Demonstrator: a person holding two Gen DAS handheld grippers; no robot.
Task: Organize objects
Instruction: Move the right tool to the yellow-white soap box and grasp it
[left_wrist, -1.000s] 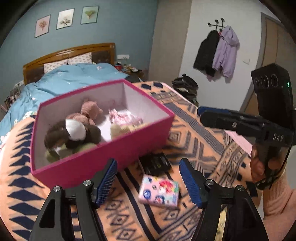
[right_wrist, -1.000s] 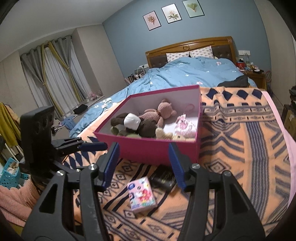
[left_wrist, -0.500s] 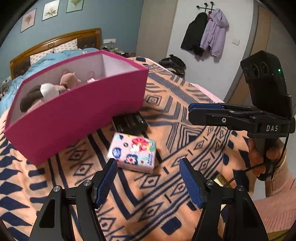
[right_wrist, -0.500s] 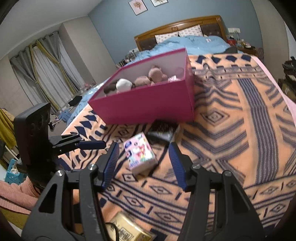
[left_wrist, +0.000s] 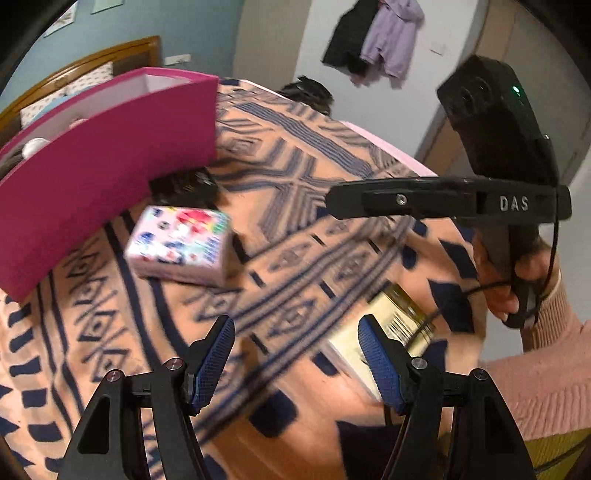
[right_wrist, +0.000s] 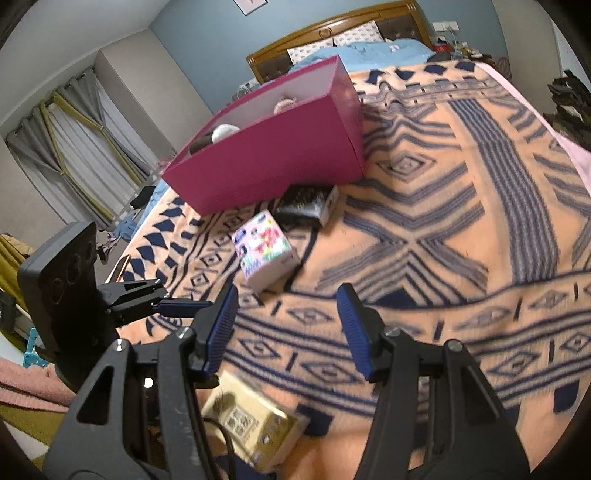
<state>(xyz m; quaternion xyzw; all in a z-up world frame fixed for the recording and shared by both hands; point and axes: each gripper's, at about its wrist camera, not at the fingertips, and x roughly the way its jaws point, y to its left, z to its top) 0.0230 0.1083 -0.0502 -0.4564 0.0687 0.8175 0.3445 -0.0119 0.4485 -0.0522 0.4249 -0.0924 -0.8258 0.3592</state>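
Partly filled, the pink box (right_wrist: 280, 155) holds soft toys; three packets remain on the blanket (right_wrist: 424, 258), both grippers' jaws spread and empty.

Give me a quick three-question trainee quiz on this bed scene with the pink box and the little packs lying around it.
1. True or false: the floral tissue pack lies inside the pink box.
2. What touches the pink box's front wall: A) the black packet, B) the beige carton, C) a pillow?
3. Fill in: the left gripper and right gripper both have jaws that are ____ and hold nothing.

Key: 1 false, it lies on the patterned blanket in front of the box. 2 A. 3 open.
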